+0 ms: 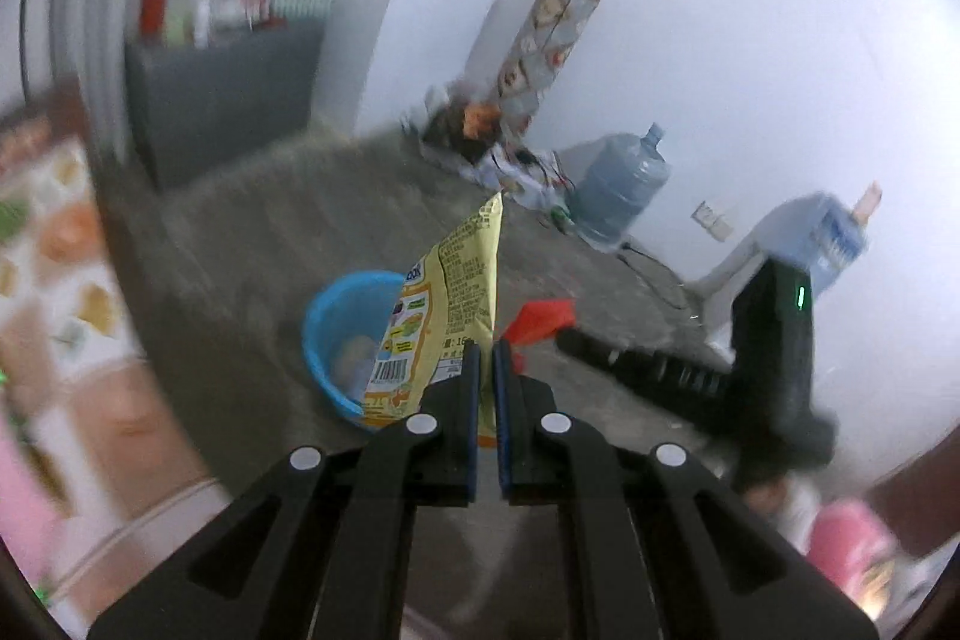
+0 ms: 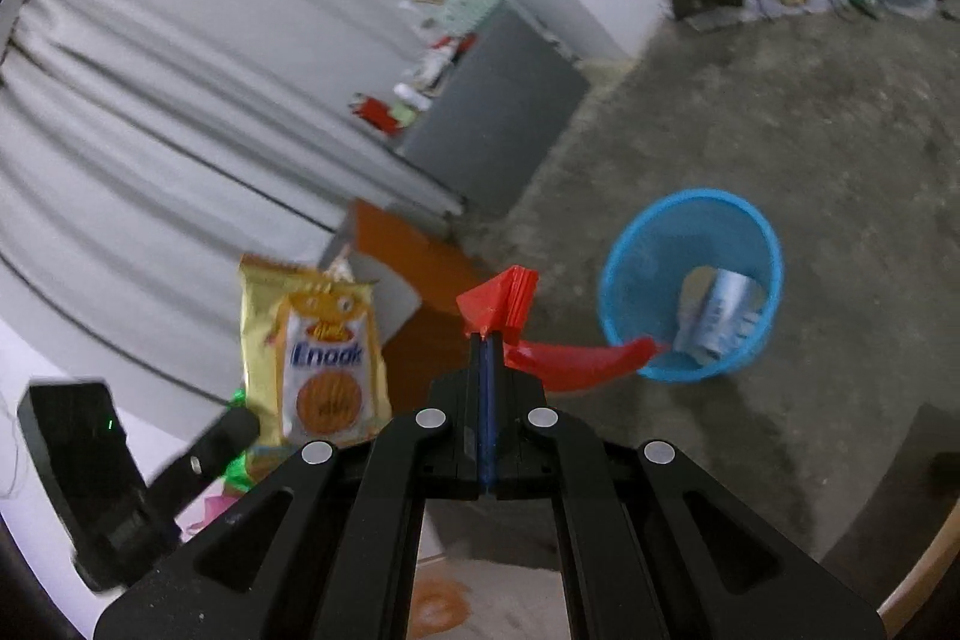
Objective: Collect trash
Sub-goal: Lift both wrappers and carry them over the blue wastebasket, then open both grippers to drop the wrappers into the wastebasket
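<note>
Both claws grip trash: left claw (image 1: 487, 349) pinches my yellow packet (image 1: 447, 316), right claw (image 2: 487, 340) a red scrap (image 2: 501, 301).
Blue bin (image 2: 624, 250) sits far right on open bare floor (image 2: 810, 130); packet reads "Enaak".

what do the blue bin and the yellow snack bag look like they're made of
Blue bin: probably plastic, with see-through mesh-like walls that show the litter inside. Yellow snack bag: glossy printed plastic film, judging by its sheen, crinkles and crimped top edge.

Glossy printed foil-like snack packet (image 1: 462, 292), yellow. Thin shiny red plastic wrapper (image 2: 510, 304), creased. Blue plastic mesh bin (image 2: 690, 280), matt. Rough grey concrete floor (image 2: 810, 130). Matt black plastic gripper fingers (image 1: 465, 388). Pleated grey cloth curtain (image 2: 150, 100).
</note>
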